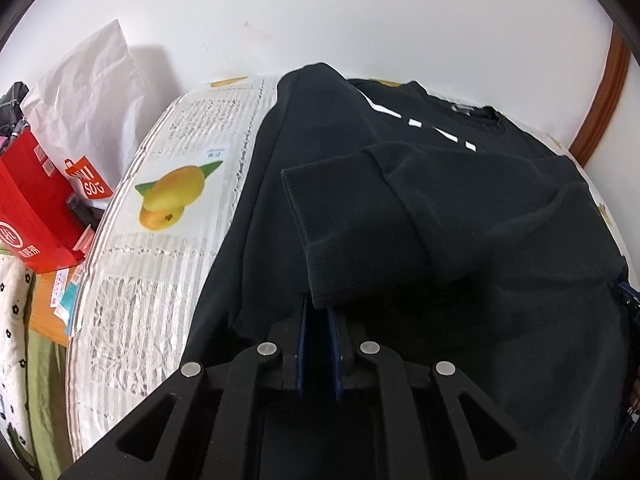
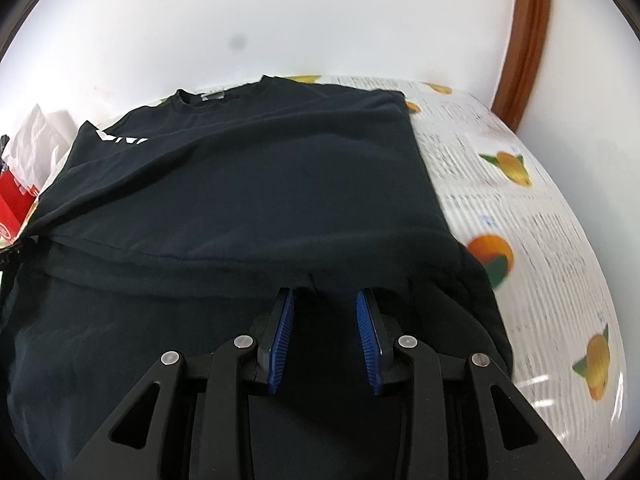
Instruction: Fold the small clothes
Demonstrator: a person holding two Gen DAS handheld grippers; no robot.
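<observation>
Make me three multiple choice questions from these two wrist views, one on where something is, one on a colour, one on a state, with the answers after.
1. Where does the ribbed sleeve cuff lie?
A. on top of the black sweatshirt
B. hanging off the table edge
C. inside the red bag

2. What colour are the pads on the right hand-held gripper?
A. red
B. blue
C. white

3. How do the jaws of the left hand-held gripper stand?
A. spread wide
B. nearly closed
C. removed

Answers: 1 A, the cuff rests folded across the sweatshirt's body in the left wrist view. 2 B, both ridged pads show blue in the right wrist view. 3 B, only a thin slit shows between its pads, right at the cuff's edge.
</observation>
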